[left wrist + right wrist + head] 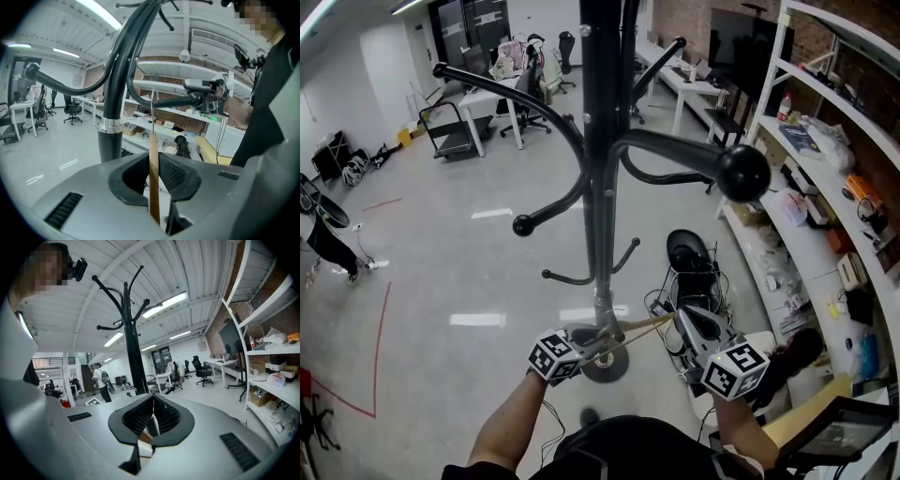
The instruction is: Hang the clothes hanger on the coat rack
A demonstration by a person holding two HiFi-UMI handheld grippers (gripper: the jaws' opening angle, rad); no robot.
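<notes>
Both claws hold the wooden hanger (639,329) low, by the foot of the coat rack (602,141) pole. Left gripper (598,345) clamped at the wire hook (152,110) root, nearer the pole, hook upright; right gripper (678,321) closed on the bar's far end. Bar roughly level. Knobbed arm (675,150) well above hanger; small lower hooks (572,277) between, likely snag

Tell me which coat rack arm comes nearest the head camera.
The arm curving right toward the shelves, ending in the biggest ball; the others' tips look much smaller, at left and top.
</notes>
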